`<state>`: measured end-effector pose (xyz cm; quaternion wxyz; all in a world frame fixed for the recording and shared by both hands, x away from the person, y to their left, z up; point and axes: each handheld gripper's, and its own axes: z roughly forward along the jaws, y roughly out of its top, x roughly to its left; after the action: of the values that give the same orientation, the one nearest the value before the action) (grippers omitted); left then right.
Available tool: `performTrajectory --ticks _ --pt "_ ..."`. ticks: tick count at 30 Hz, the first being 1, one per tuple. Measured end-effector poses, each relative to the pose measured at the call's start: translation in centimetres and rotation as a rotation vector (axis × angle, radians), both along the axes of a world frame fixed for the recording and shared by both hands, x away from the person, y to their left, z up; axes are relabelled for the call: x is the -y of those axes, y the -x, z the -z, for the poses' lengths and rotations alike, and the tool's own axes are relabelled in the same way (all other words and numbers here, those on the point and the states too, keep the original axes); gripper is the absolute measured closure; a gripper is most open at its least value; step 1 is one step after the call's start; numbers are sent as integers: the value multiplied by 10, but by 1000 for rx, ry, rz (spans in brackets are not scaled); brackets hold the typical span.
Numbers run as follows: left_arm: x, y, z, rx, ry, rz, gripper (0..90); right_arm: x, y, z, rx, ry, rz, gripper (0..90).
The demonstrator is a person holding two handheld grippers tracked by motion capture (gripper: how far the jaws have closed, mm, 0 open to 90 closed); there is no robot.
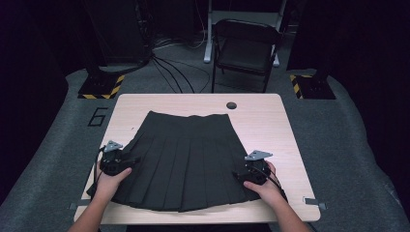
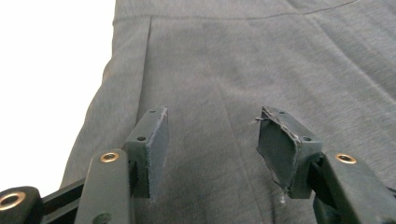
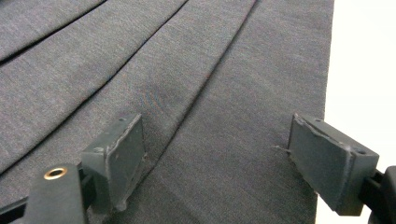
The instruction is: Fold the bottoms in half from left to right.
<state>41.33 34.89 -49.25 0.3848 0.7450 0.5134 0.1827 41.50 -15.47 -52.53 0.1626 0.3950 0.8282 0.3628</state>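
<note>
Looks like a recording studio or test lab, not a home. Dark curtained walls all round, grey carpet (image 1: 338,145) underfoot. One pale wooden table (image 1: 270,121) set alone in the middle, with a number six (image 1: 98,116) marked on the floor beside it. Two stand bases with yellow-and-black hazard tape (image 1: 115,87) at the far corners. Loose cables (image 1: 169,67) trailing across the floor toward a black folding chair (image 1: 244,48) and a white metal frame (image 1: 209,34) behind it.
</note>
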Motion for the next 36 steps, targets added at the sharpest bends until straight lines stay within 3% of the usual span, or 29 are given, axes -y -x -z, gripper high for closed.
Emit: performTrajectory --ticks 7,15,20,36 --pt "2 -14 -15 12 3 5 495 0 0 0 1 1 -1 182" --pt "0 -33 -39 30 1 -11 487 0 0 0 -3 -1 2 181" --pt "-3 -42 -46 33 -13 -28 469 0 0 0 0 0 0 182" --pt "-12 -68 -37 29 -25 -83 506 0 0 0 -2 -4 4 181"
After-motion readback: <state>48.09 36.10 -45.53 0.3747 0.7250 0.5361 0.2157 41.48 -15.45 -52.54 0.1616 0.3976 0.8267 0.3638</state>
